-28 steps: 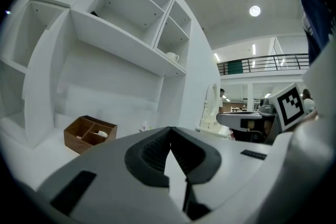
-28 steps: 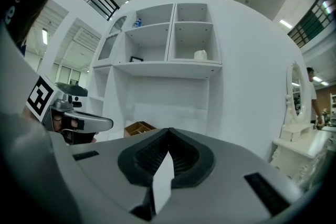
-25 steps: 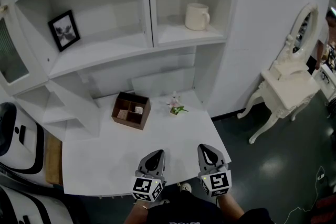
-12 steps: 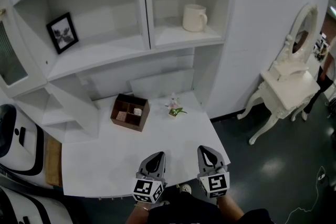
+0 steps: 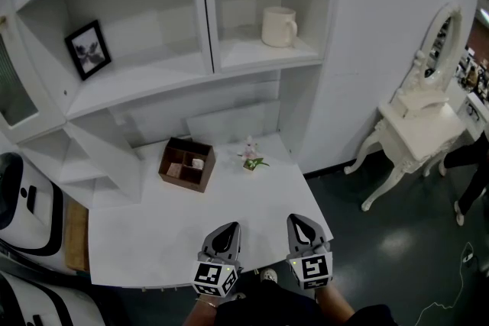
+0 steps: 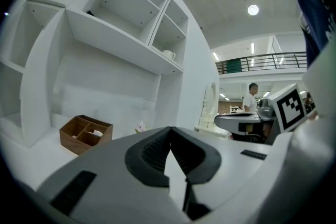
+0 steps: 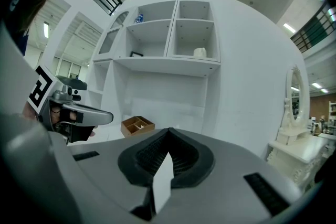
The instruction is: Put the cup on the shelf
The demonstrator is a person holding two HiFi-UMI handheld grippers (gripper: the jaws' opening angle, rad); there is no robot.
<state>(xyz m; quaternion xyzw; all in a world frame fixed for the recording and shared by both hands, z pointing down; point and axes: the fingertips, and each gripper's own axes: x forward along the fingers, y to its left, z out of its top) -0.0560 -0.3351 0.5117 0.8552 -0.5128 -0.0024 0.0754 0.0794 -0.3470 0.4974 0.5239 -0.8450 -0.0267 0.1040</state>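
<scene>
**Head view.** We look down on a white bench point(image 5: 145, 237) set against a white shelf unit point(image 5: 206, 19). The cup point(image 5: 278, 26), cream with its handle to the right, stands upright in the upper right compartment of the shelf unit, apart from both grippers. A framed picture point(image 5: 86, 49) leans in the compartment to its left. On the bench, a wooden box point(image 5: 186, 164) with dividers sits near the back, and a small flower point(image 5: 251, 156) lies just to its right. The left gripper point(image 5: 228, 229) and the right gripper point(image 5: 301, 224) hover side by side over the near edge of the bench, both empty. A white dressing table point(image 5: 416, 135) with an oval mirror point(image 5: 443, 40) stands on the dark floor to the right.

**Left gripper view.** The jaws of the left gripper point(image 6: 169, 140) are pressed together with nothing between them. We see the cup point(image 6: 168, 54) small on its shelf and the wooden box point(image 6: 85, 134) at lower left. A person point(image 6: 252, 100) stands far in the background.

**Right gripper view.** The jaws of the right gripper point(image 7: 169, 137) likewise meet with nothing between them. The cup point(image 7: 200, 52) rests in the upper right compartment; the wooden box point(image 7: 137, 125) lies on the bench below.
</scene>
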